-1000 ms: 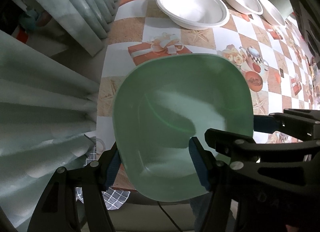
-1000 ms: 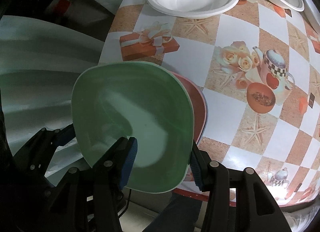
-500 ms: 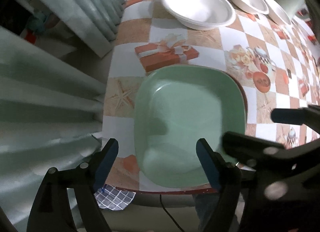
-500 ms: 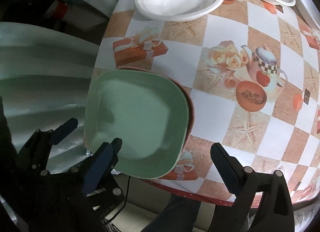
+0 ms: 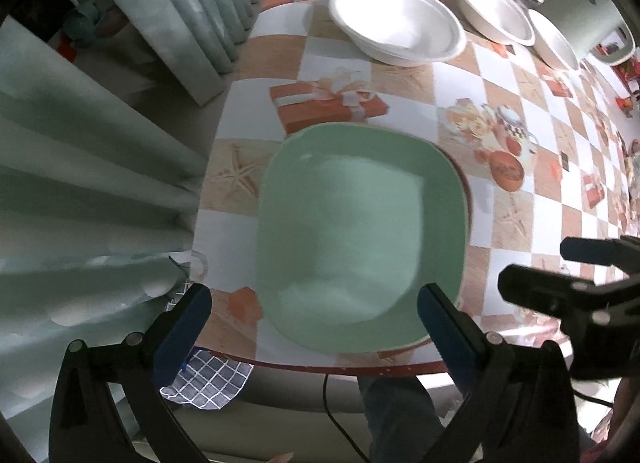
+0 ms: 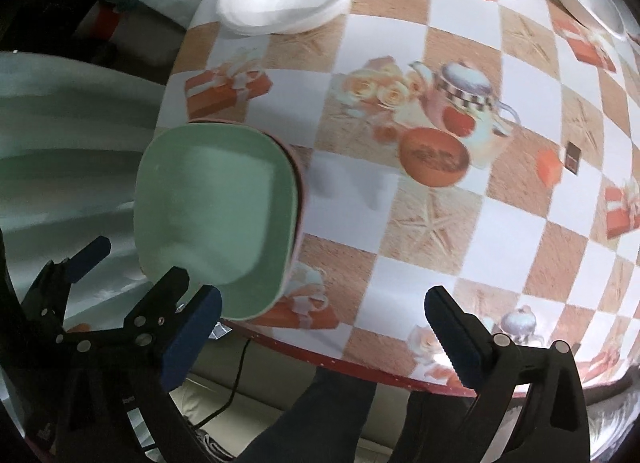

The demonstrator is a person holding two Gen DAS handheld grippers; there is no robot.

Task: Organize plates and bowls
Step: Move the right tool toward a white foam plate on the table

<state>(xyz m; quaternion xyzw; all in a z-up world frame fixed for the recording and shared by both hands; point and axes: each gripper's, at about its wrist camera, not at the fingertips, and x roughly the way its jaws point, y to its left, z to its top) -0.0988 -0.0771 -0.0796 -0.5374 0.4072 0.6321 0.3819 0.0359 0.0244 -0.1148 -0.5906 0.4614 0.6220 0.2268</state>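
A pale green square plate (image 5: 360,231) lies flat on a reddish plate (image 5: 466,191) at the table's near left corner; only the red rim shows. My left gripper (image 5: 314,299) points down over the green plate's near edge. Its jaws are opening wide, with the plate's edge between the blue pads (image 5: 188,315) and touching neither. In the right wrist view the green plate (image 6: 216,215) sits to the left. My right gripper (image 6: 323,299) hangs to the right of it above bare tablecloth, jaws opening with nothing between them. Three white bowls (image 5: 396,21) stand at the back.
A checkered tablecloth with gift and teapot prints covers the table (image 5: 516,123). Pale curtains (image 5: 100,143) hang close on the left. A grey-green container (image 5: 588,11) stands at the far right. The table's front edge (image 5: 340,367) is near, with a person's legs (image 6: 320,415) below.
Both grippers opened and let go of the green plate, which went from tilted and lifted to lying flat on the red plate. The right gripper drew away to the right.
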